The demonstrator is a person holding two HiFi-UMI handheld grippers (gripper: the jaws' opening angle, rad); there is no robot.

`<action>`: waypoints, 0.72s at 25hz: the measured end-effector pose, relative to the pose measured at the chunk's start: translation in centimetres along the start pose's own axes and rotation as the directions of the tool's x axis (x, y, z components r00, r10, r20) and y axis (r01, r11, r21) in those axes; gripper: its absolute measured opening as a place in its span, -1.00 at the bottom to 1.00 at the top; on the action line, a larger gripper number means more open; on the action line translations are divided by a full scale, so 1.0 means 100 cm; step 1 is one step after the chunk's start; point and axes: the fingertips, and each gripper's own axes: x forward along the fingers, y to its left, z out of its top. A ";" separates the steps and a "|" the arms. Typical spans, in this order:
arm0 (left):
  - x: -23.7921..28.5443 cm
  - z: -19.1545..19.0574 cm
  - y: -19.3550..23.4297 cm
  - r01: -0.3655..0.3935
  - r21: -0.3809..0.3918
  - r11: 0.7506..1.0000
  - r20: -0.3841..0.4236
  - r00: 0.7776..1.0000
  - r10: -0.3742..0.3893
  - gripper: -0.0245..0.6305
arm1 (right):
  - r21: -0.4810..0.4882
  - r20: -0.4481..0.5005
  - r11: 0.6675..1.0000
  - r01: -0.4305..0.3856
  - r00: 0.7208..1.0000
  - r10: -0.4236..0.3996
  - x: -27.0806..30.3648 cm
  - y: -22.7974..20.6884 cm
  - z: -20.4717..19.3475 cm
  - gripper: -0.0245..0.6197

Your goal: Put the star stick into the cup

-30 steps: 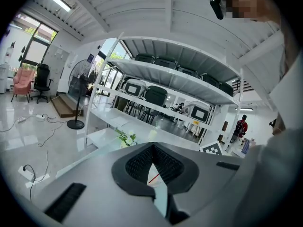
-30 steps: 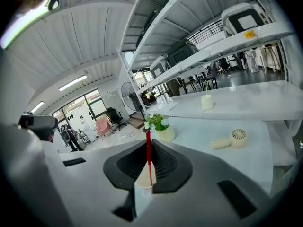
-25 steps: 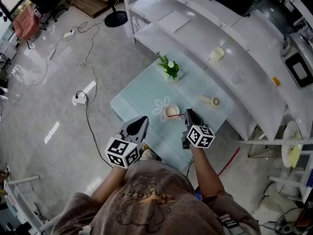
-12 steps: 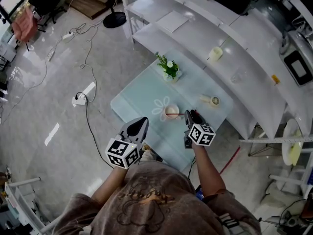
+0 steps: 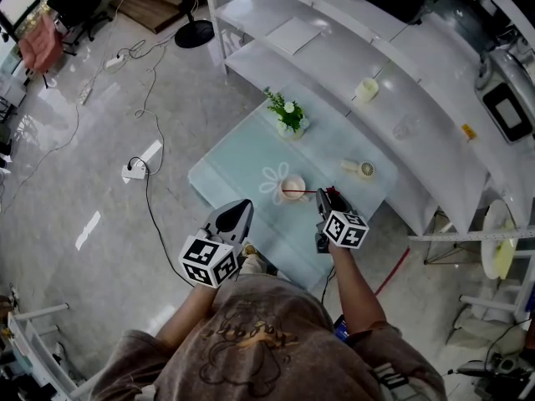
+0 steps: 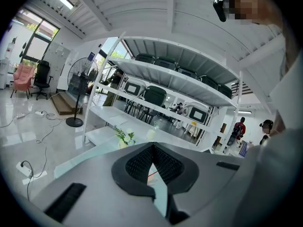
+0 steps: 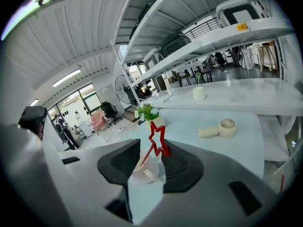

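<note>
A pale cup (image 5: 292, 187) stands on the glass table (image 5: 234, 161). The red star stick (image 5: 303, 192) leans in it, its star end (image 7: 153, 126) up between the jaws of my right gripper (image 5: 323, 197). In the right gripper view, that gripper (image 7: 151, 141) has its jaws opening wide. The star stands in the gap close to the right pad and is not squeezed; its stem runs down into the cup (image 7: 143, 170). My left gripper (image 5: 236, 216) hovers at the table's near edge, left of the cup, shut and empty (image 6: 152, 146).
A small potted plant (image 5: 289, 115) stands at the table's far side and a cream handheld fan (image 5: 362, 170) lies to the right. White shelves (image 5: 393, 98) behind the table carry a candle-like cup (image 5: 366, 90). Cables and a power strip (image 5: 135, 170) lie on the floor at left.
My right gripper's jaws have opened off the star stick, which now rests in the cup. That gripper has drawn back slightly to the right. The left gripper has stayed put.
</note>
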 end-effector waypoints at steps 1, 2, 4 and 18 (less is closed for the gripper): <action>0.000 0.000 -0.001 0.003 -0.001 1.000 -0.002 1.000 -0.003 -0.86 | 0.003 0.002 1.000 0.001 1.000 -0.001 -0.002 0.000 0.001 -0.51; 0.001 0.001 -0.002 0.008 -0.002 1.000 -0.003 1.000 -0.008 -0.86 | 0.007 0.006 1.000 0.002 1.000 -0.002 -0.005 0.000 0.002 -0.51; 0.001 0.001 -0.007 0.020 -0.006 1.000 -0.005 1.000 -0.020 -0.86 | 0.009 0.013 1.000 0.005 1.000 -0.005 -0.012 -0.001 0.005 -0.51; 0.020 -0.003 -0.059 0.167 0.019 0.986 -0.031 0.986 -0.166 -0.86 | -0.002 0.089 0.999 0.042 0.995 -0.042 -0.090 -0.006 0.013 -0.51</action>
